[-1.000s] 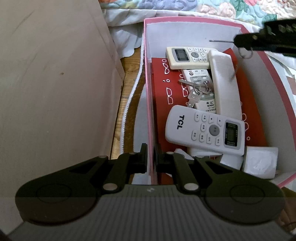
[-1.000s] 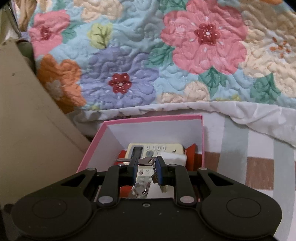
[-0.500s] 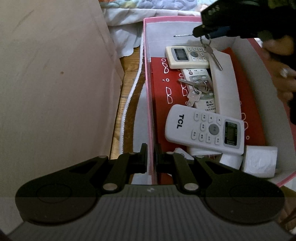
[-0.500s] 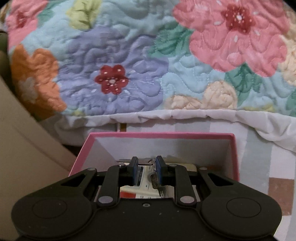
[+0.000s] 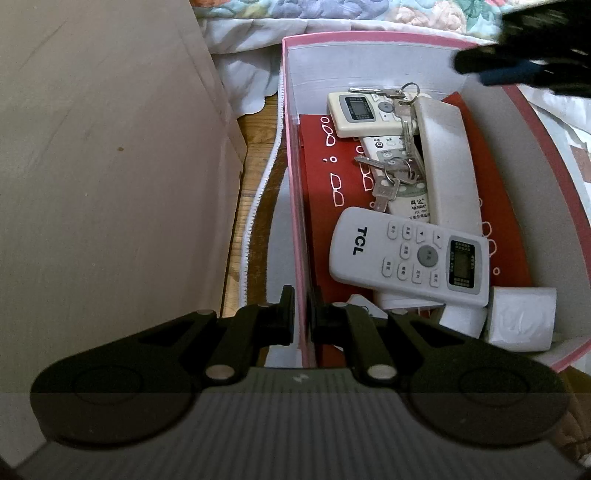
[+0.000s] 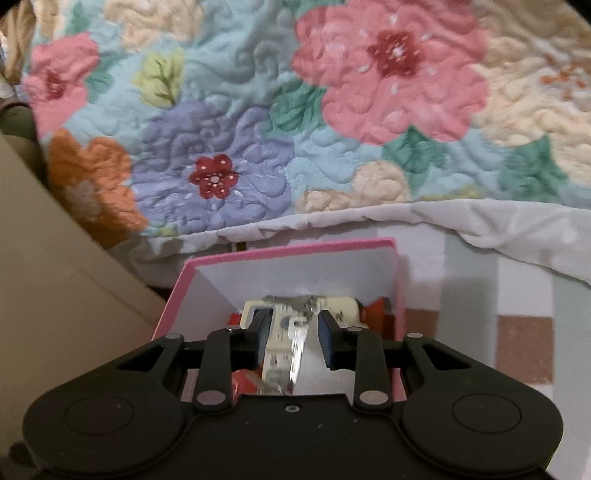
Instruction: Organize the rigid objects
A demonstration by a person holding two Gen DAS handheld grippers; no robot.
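Keys (image 5: 400, 107) now out of the parted right gripper (image 6: 293, 334), atop remotes.

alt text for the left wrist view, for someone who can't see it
The left gripper is shut on the pink box wall. Inside lie a white TCL remote, two more remotes, a white handset and two key bunches.

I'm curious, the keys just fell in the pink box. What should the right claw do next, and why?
Probably lift the open right gripper up and away. The keys already lie on the remotes inside the pink box, which the left gripper pinches by its wall.
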